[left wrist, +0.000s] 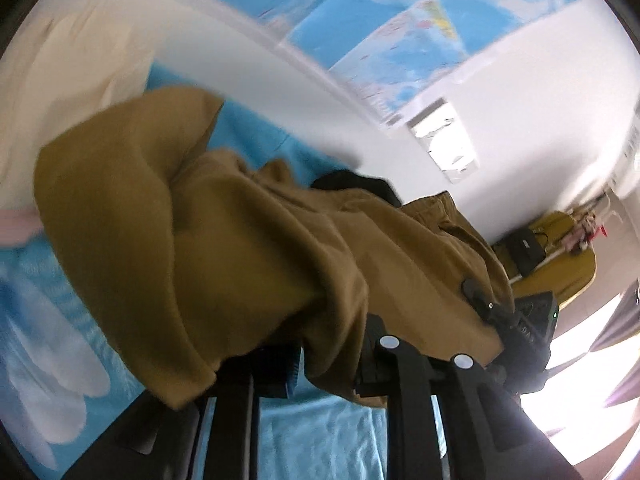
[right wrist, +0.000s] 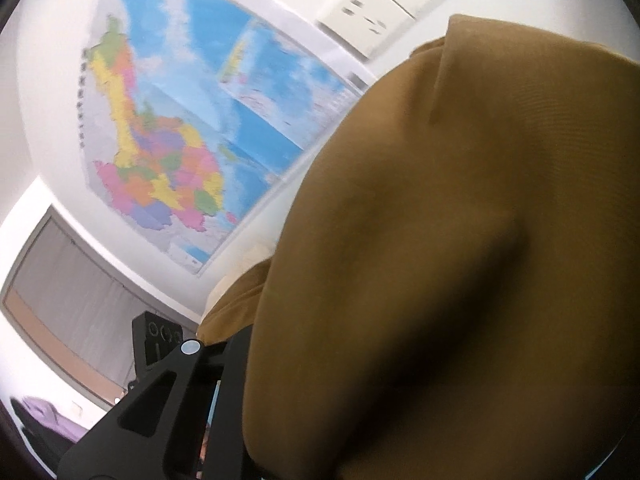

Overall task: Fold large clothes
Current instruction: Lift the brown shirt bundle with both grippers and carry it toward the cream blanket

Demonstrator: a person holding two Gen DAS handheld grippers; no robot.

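A mustard-brown garment (left wrist: 208,240), thick like a sweatshirt or trousers, hangs bunched in the air between two black hand-held grippers. In the left wrist view the left hand-held gripper (left wrist: 332,364) is clenched on a fold of the cloth, which spills over and hides its fingertips. The fabric stretches away to the right hand-held gripper (left wrist: 492,312), seen further off, also pinched on the cloth near an elastic-looking hem. Beneath the garment lies a bed (left wrist: 320,440) covered in a light blue sheet with white cloud shapes, and a cream pillow (left wrist: 68,92) sits at its far end.

In the right wrist view the garment (right wrist: 460,260) fills most of the frame, draped over the right hand-held gripper (right wrist: 236,392), whose one visible finger (right wrist: 160,400) presses against the cloth. A colourful wall map (right wrist: 180,128) hangs on the white wall behind, blurred. A grey curtained window (right wrist: 80,288) shows at lower left
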